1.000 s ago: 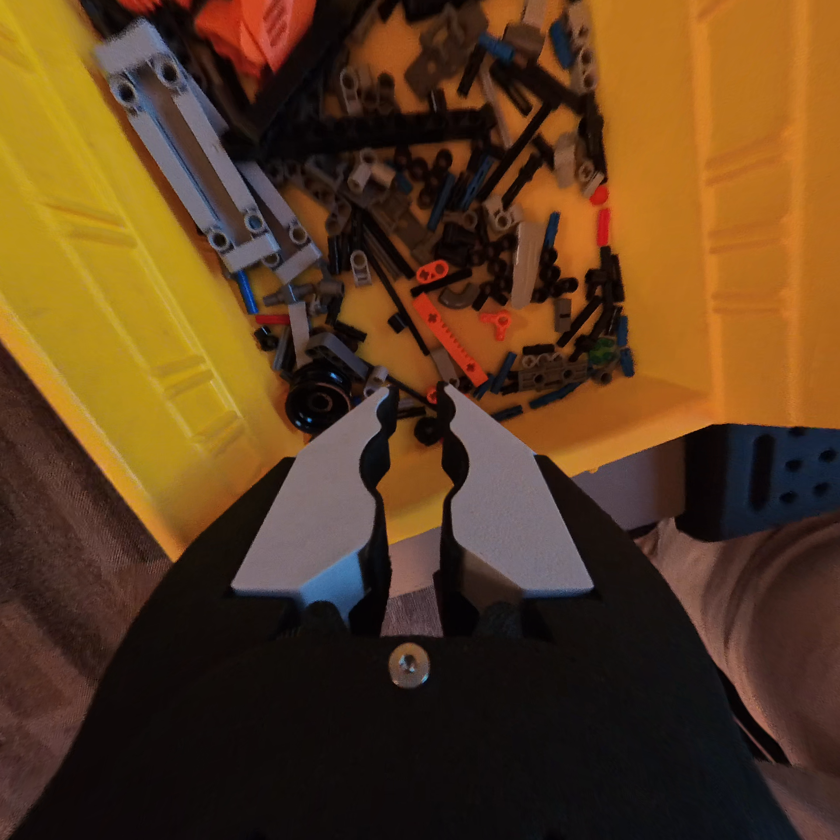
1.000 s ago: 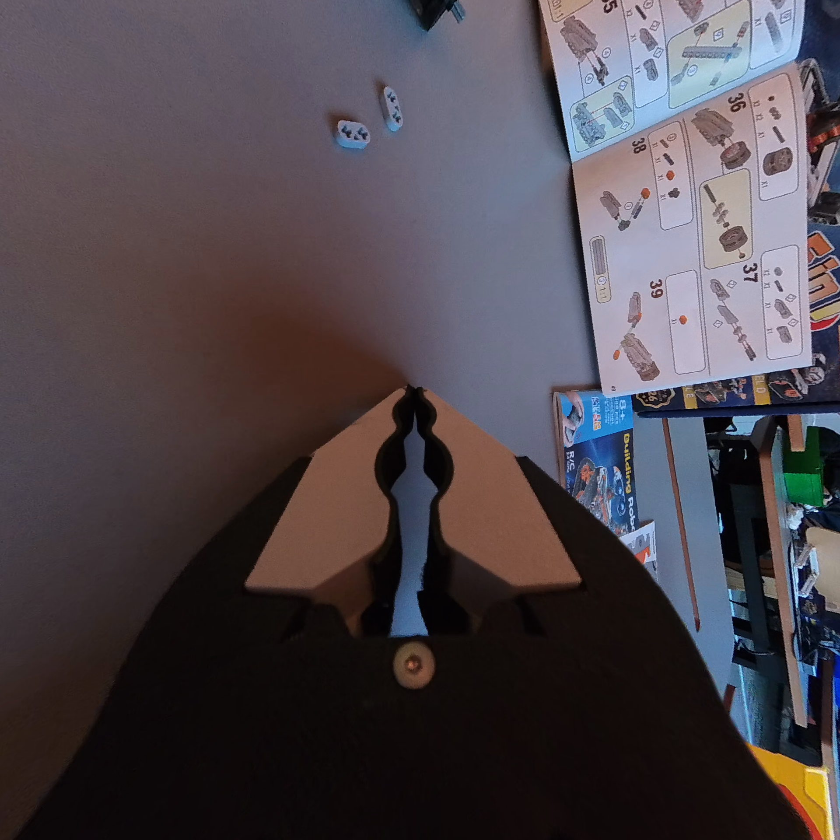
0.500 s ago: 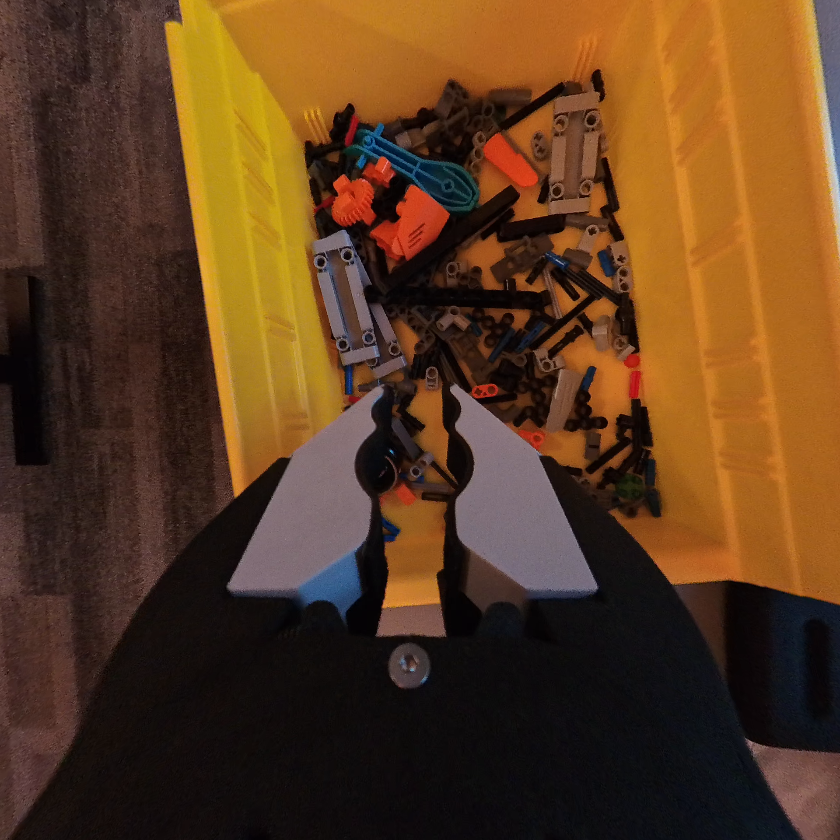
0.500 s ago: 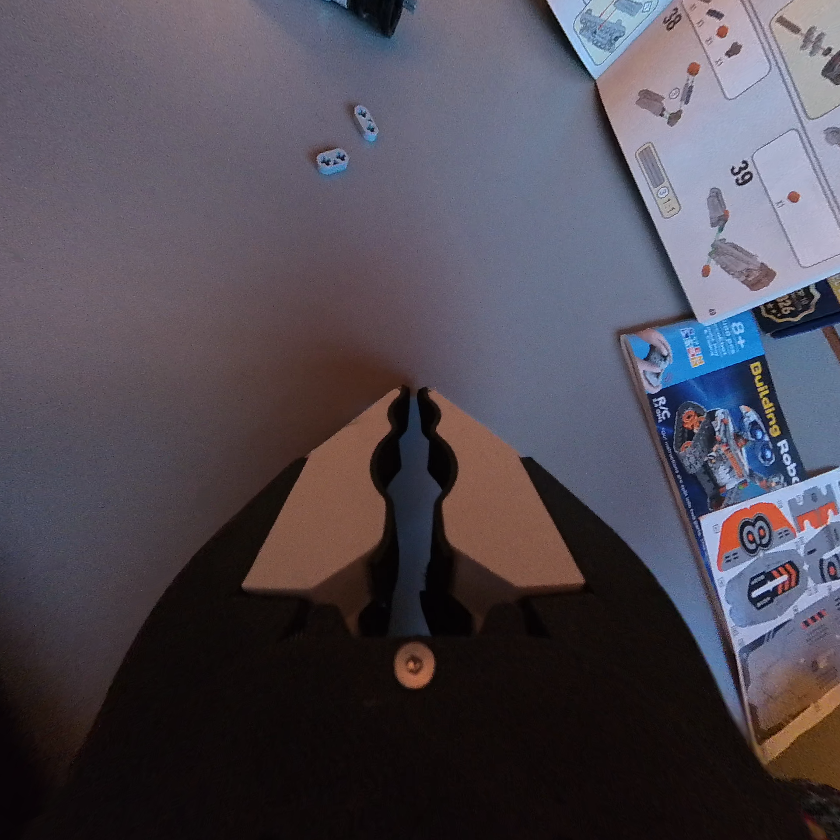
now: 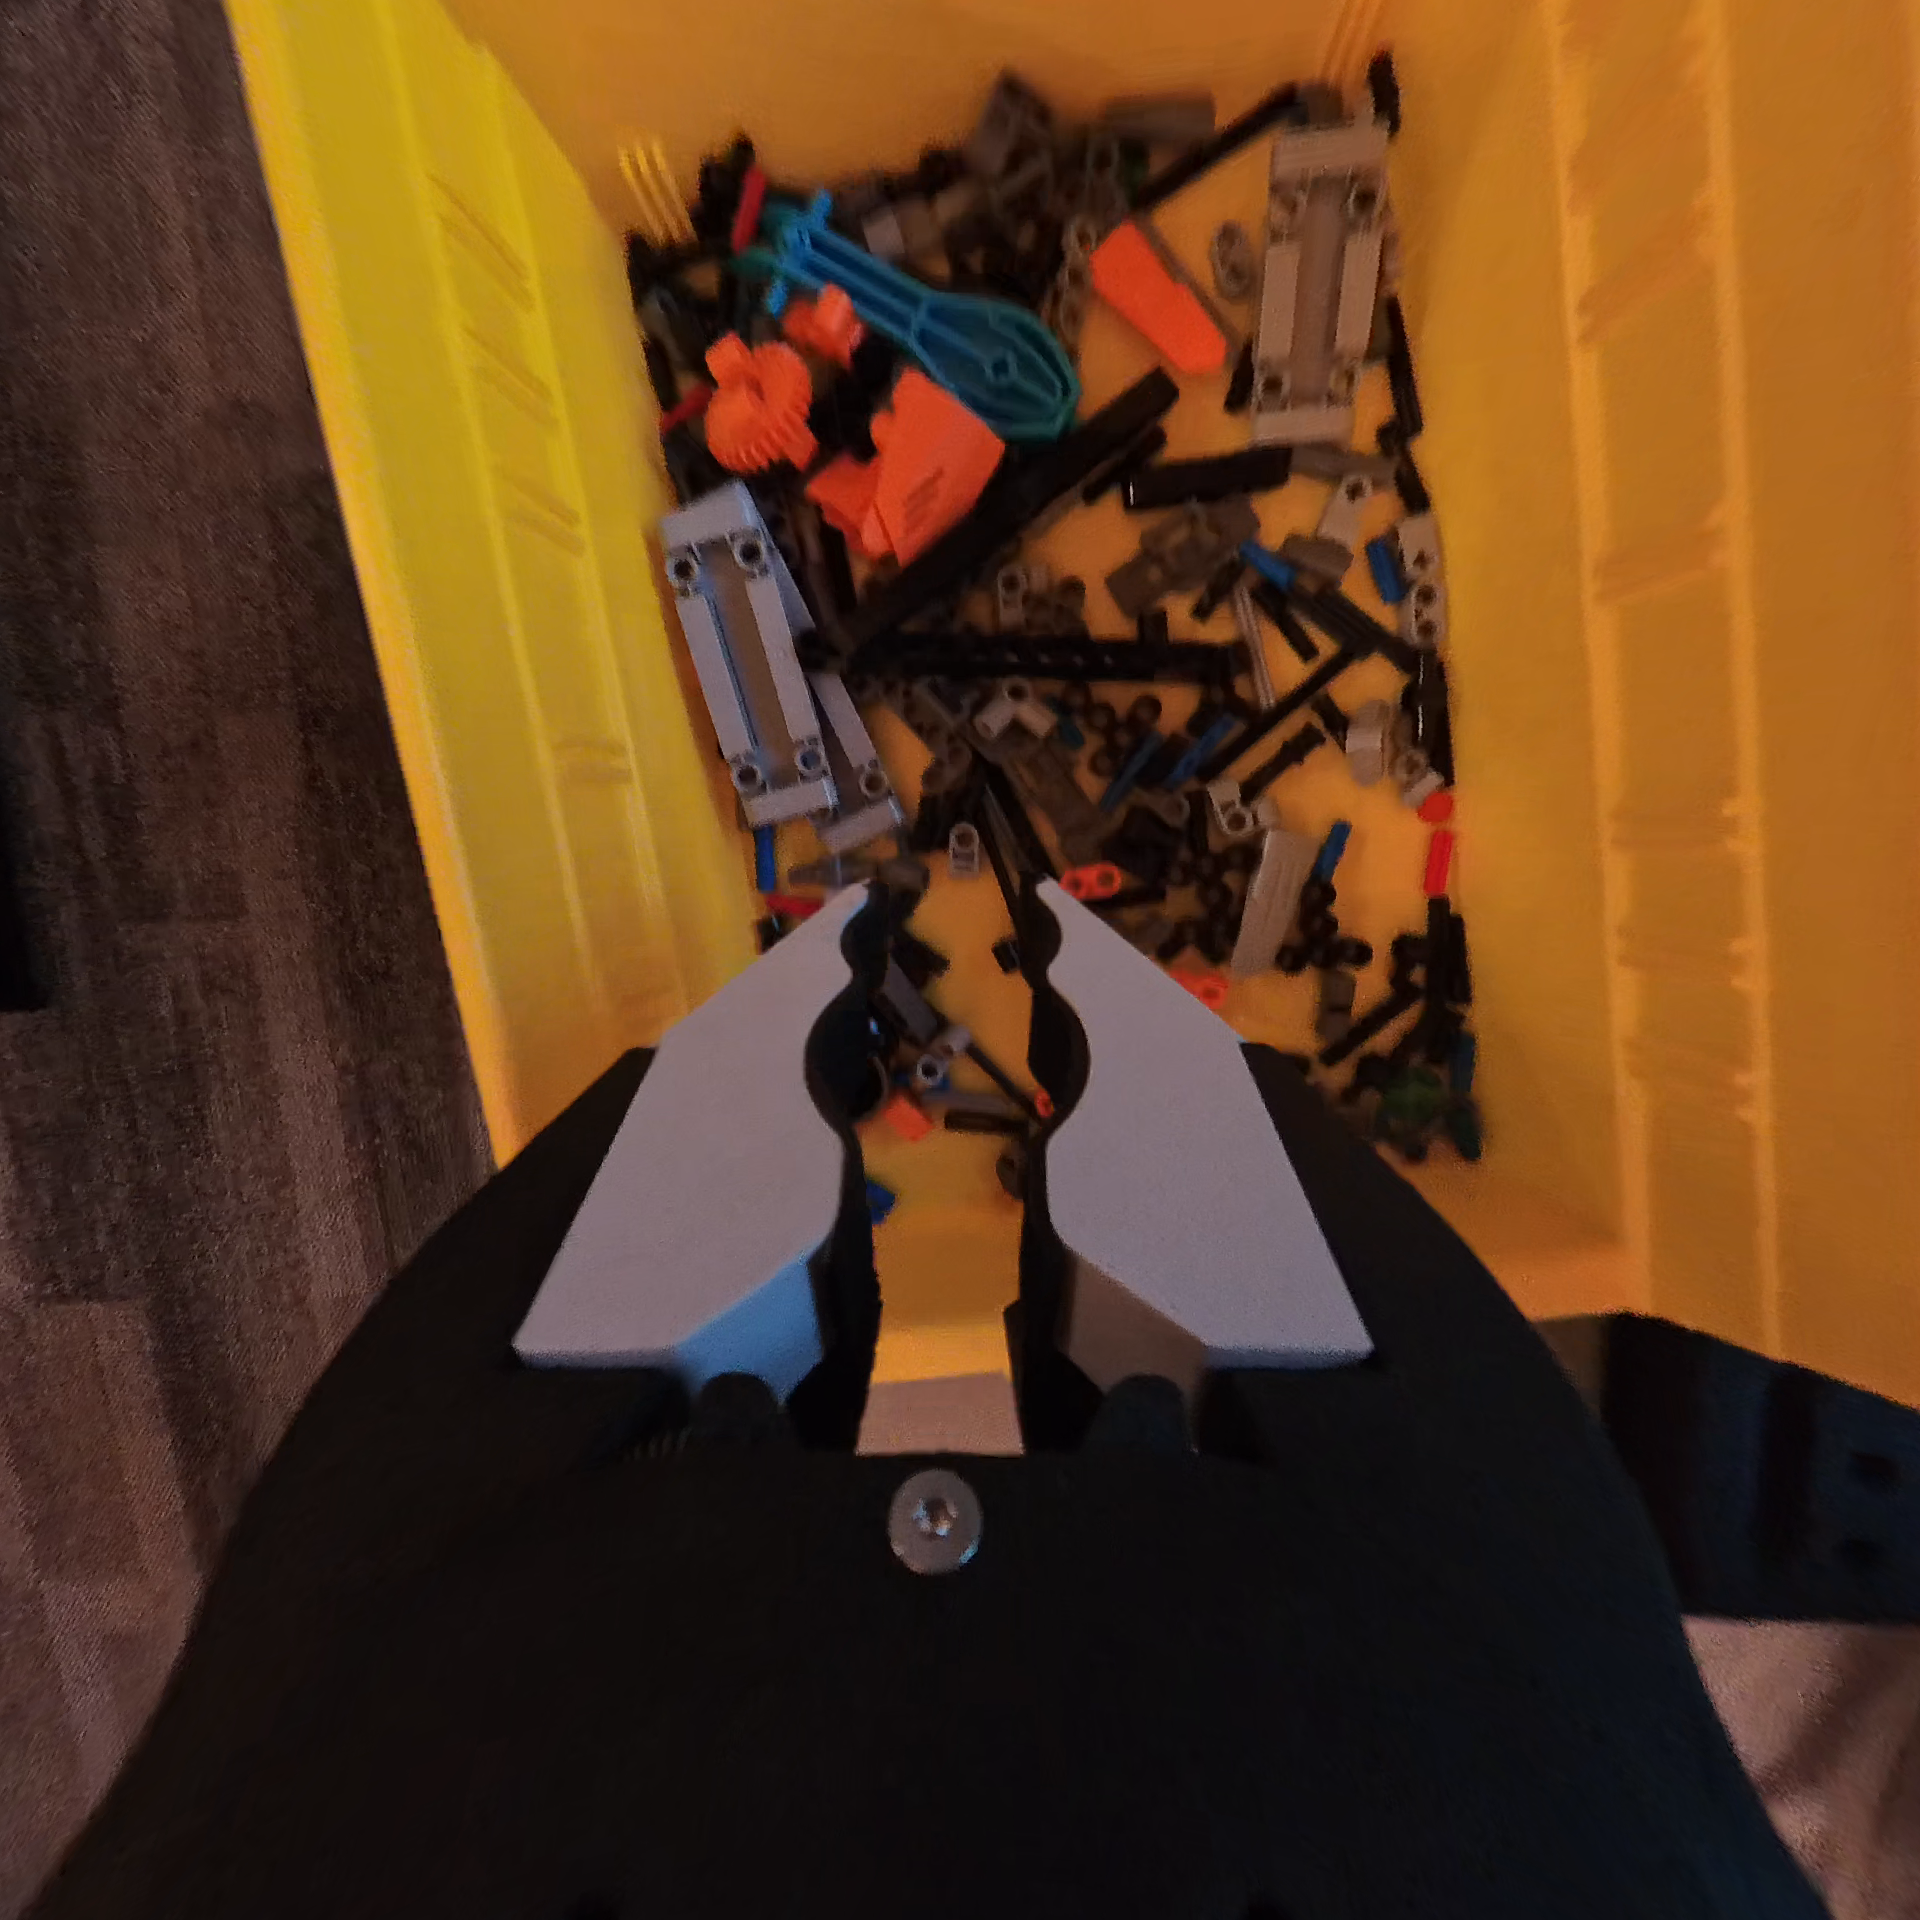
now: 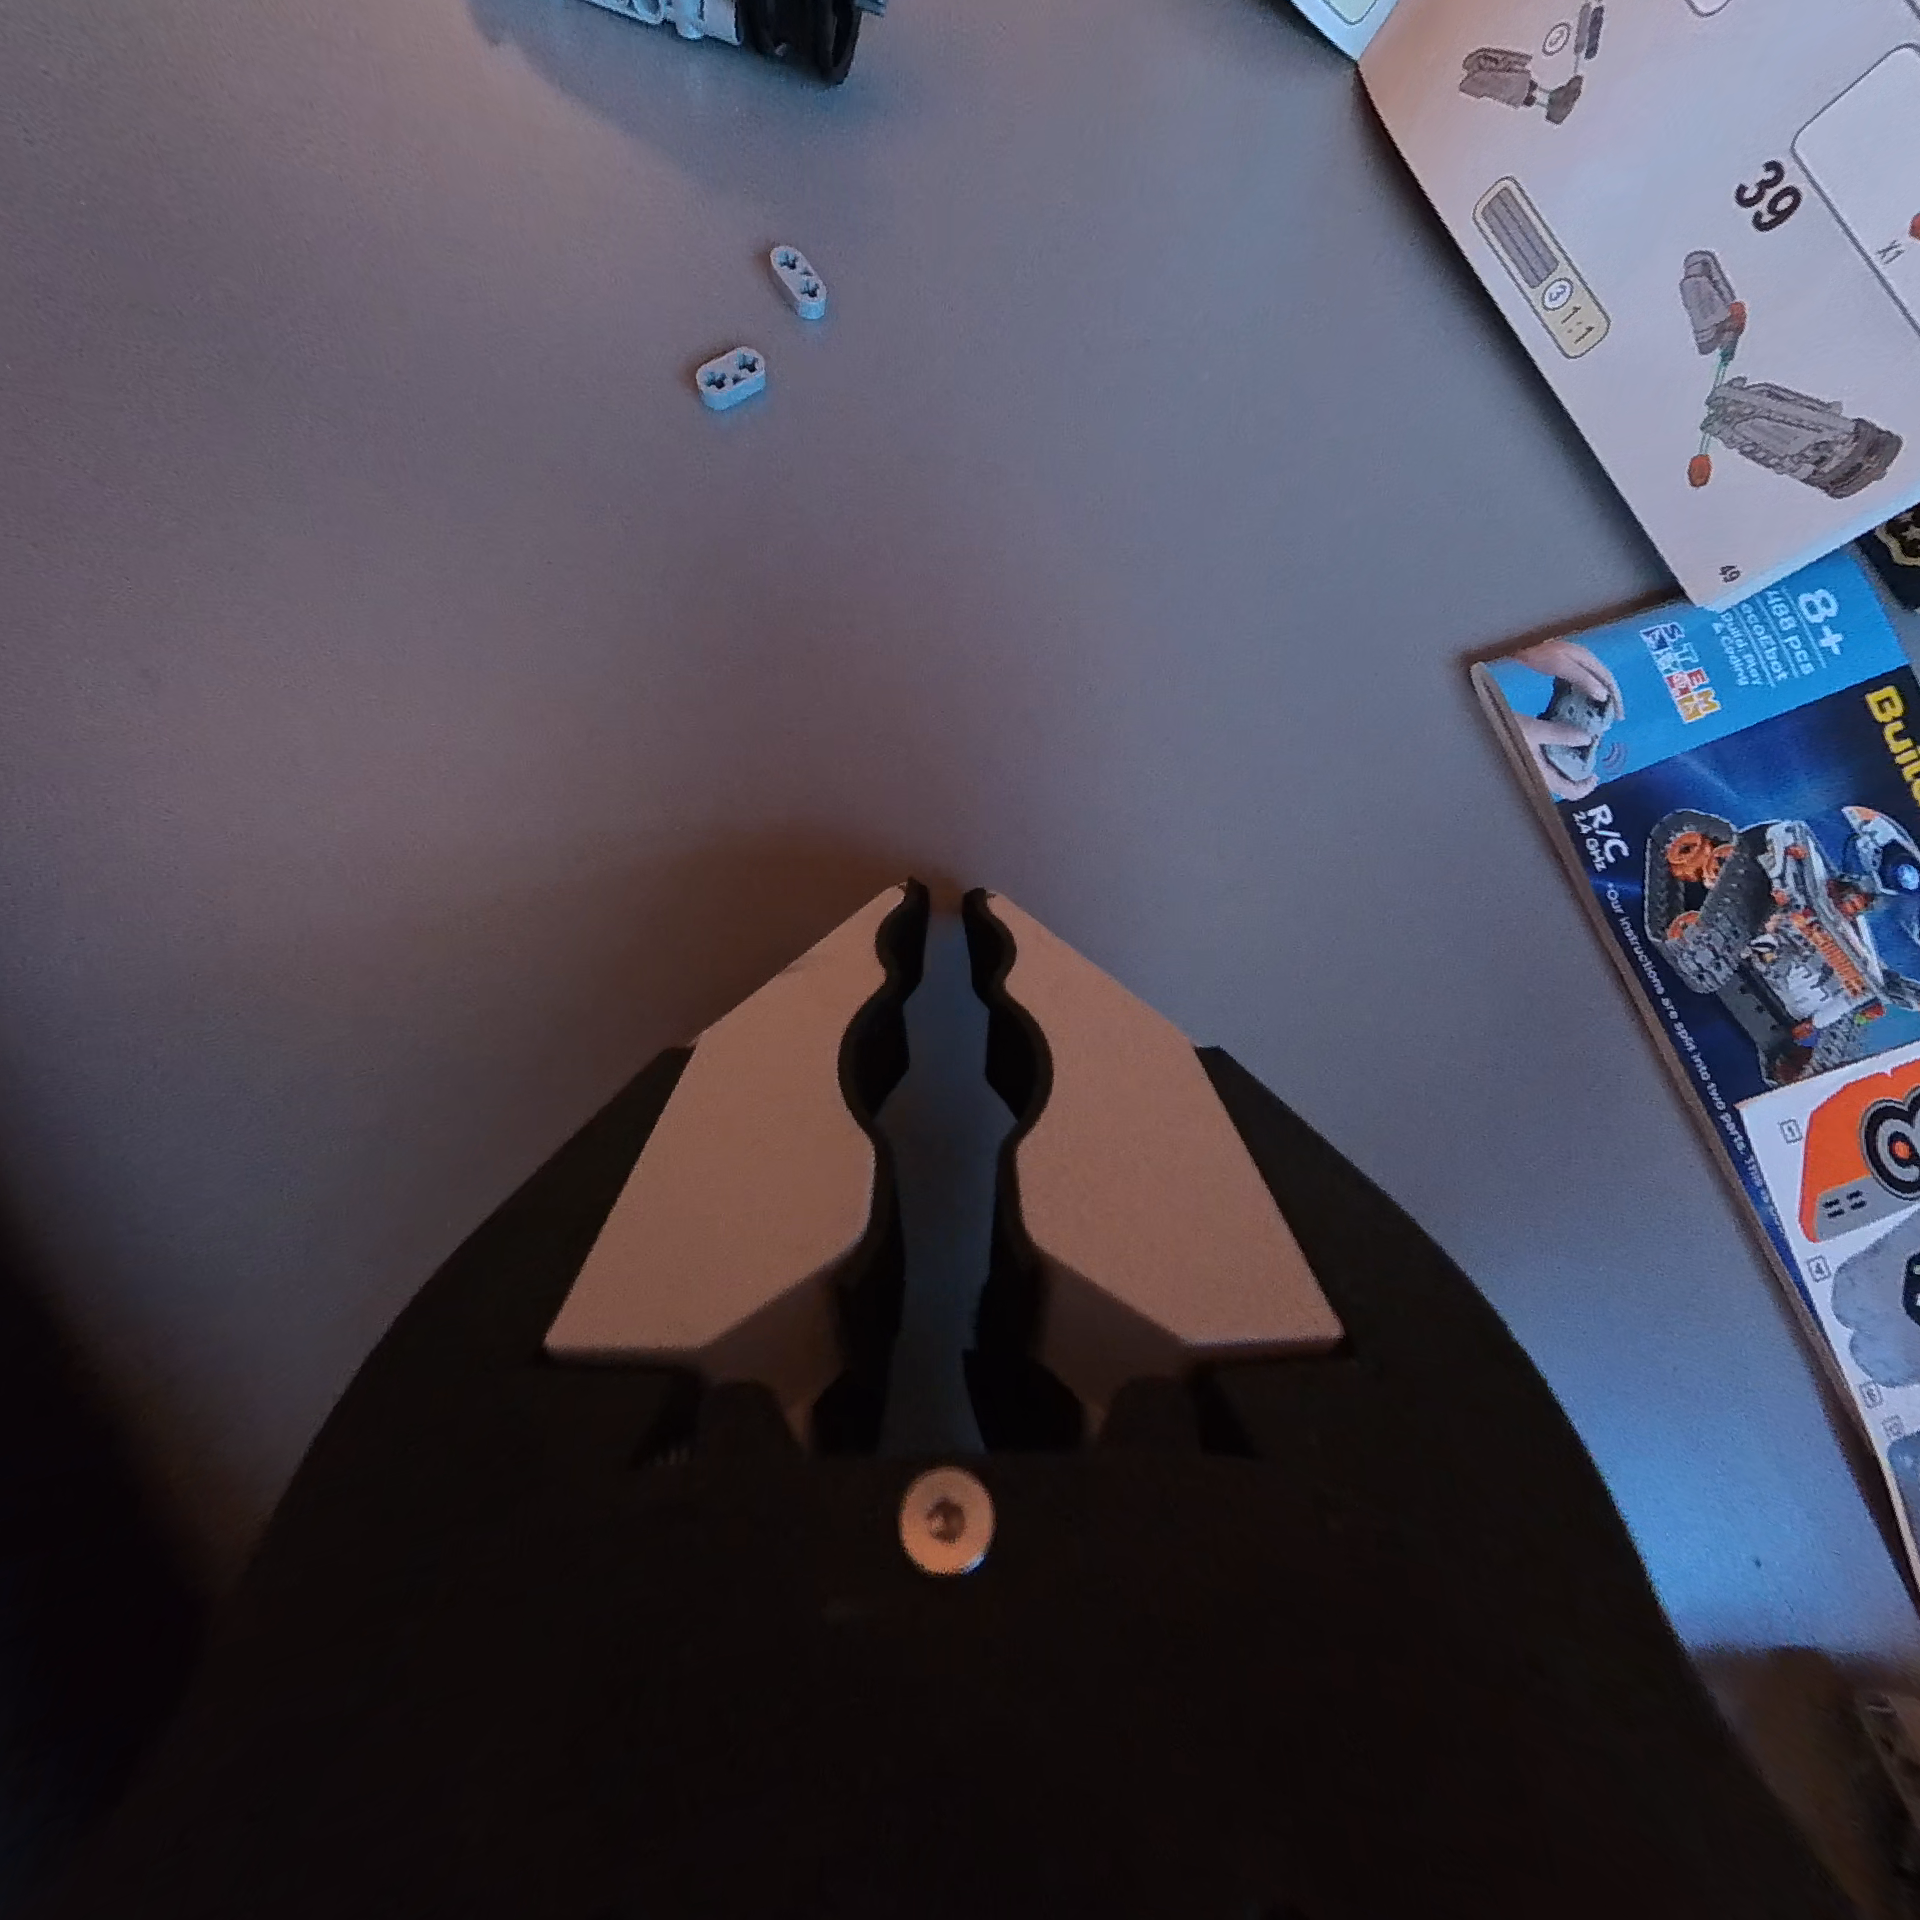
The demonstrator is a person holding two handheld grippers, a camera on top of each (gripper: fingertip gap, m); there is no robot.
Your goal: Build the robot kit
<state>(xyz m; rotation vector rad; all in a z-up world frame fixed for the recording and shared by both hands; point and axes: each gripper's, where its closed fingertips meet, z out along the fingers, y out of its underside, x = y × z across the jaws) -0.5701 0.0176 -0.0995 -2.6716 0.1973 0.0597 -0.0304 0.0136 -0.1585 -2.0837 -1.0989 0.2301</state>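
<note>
My left gripper [image 5: 951, 888] is open and empty, held above the near end of a yellow bin [image 5: 499, 540] full of small building-toy parts: several black beams and pins, grey frames [image 5: 746, 681], orange pieces [image 5: 906, 480], a teal tool [image 5: 940, 335]. My right gripper [image 6: 943, 894] hovers over a grey table [image 6: 416, 623], its jaws a narrow gap apart and empty. Two small grey two-hole links [image 6: 731, 376] [image 6: 799, 281] lie ahead of it, well apart from the fingertips.
An open instruction booklet [image 6: 1662, 260] and a blue toy leaflet [image 6: 1756, 831] lie at the right of the table. A partly built black and grey assembly [image 6: 758, 26] sits at the top edge. Brown carpet [image 5: 156, 727] lies left of the bin. Spacing between my two grippers at the tips: around 55 cm.
The left gripper has drawn back and up from the bin floor, showing the whole bin, and its jaws have opened a little wider. The right gripper has slid right along the table and opened slightly.
</note>
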